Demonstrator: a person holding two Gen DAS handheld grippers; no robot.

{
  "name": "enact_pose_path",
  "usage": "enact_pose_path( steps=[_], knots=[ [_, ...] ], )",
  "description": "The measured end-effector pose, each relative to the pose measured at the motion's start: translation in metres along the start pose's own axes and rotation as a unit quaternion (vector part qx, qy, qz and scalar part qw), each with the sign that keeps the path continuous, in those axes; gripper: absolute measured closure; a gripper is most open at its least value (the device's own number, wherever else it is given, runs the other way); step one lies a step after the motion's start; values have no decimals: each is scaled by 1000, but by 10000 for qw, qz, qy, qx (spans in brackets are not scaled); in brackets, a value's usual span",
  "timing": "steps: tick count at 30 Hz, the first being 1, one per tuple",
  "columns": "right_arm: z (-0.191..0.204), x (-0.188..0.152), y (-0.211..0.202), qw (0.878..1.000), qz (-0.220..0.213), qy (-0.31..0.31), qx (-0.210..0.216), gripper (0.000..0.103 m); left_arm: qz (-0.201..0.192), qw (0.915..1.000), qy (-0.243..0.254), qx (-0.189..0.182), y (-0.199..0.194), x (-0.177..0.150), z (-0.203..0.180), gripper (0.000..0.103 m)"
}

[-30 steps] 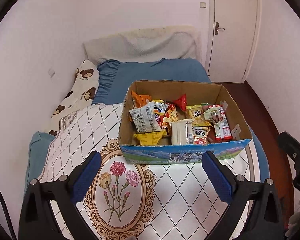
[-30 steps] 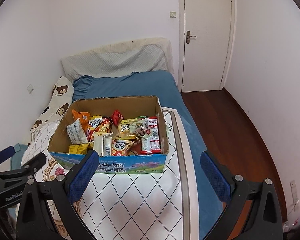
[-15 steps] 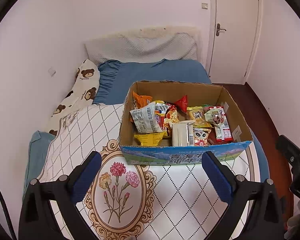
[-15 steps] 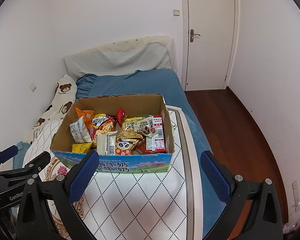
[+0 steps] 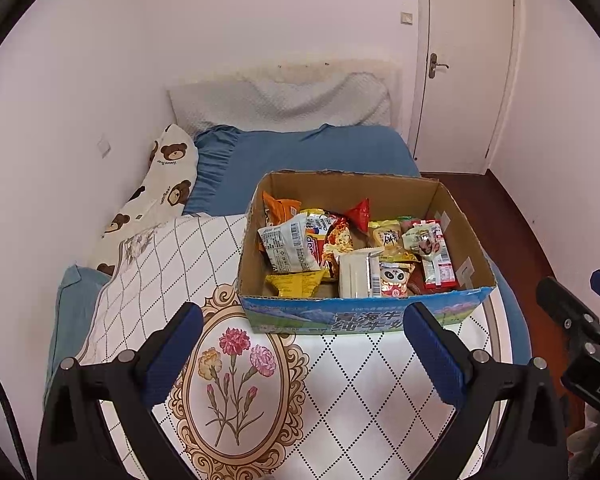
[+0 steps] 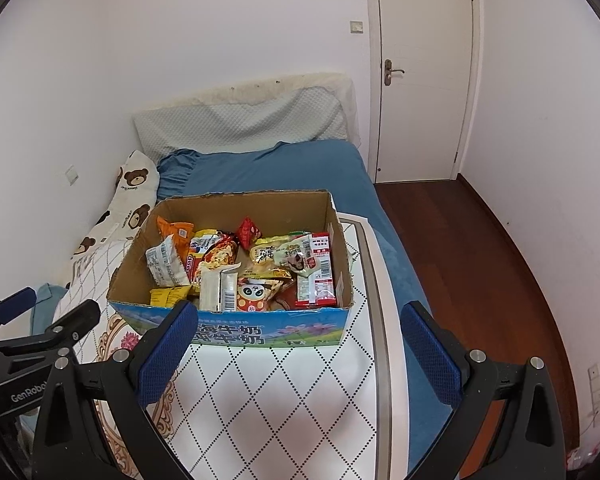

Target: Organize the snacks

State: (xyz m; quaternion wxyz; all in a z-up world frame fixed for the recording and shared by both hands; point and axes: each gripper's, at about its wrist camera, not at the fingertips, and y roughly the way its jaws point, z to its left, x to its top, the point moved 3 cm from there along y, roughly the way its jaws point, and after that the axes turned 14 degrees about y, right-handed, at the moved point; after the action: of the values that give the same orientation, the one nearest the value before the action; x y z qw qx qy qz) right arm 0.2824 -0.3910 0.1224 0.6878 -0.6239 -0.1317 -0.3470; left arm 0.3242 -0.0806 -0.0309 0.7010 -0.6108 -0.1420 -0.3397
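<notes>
An open cardboard box [image 5: 364,318] [image 6: 260,332] with a blue printed front sits on a diamond-pattern quilt on the bed. Several snack packets fill it: a white packet [image 5: 286,248] [image 6: 166,262] at the left, an orange one [image 5: 280,208], a red triangular one [image 5: 360,212] [image 6: 249,231], a panda packet [image 5: 394,280] [image 6: 254,296], a red-and-white packet [image 5: 436,256] [image 6: 318,276] at the right. My left gripper [image 5: 302,354] hovers open in front of the box, nothing between its fingers. My right gripper [image 6: 298,354] is likewise open, near the box's front right.
The quilt [image 5: 340,400] covers a blue bed [image 5: 308,152] with a bear-print pillow [image 5: 160,188] along the left wall. A wood floor [image 6: 480,260] and a closed white door [image 6: 424,80] lie to the right. The quilt's edge [image 6: 380,340] runs just right of the box.
Both views have shifted a little, with the box drifting slightly right in the right wrist view. Both grippers stay open and the snacks have not moved.
</notes>
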Motion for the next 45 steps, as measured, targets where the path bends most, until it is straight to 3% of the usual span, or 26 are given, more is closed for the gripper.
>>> enact_pose_path(
  steps=[45],
  knots=[
    [-5, -2, -13, 10000, -41, 55, -27, 0, -178, 9998, 4, -4, -21, 1, 0, 0]
  ],
)
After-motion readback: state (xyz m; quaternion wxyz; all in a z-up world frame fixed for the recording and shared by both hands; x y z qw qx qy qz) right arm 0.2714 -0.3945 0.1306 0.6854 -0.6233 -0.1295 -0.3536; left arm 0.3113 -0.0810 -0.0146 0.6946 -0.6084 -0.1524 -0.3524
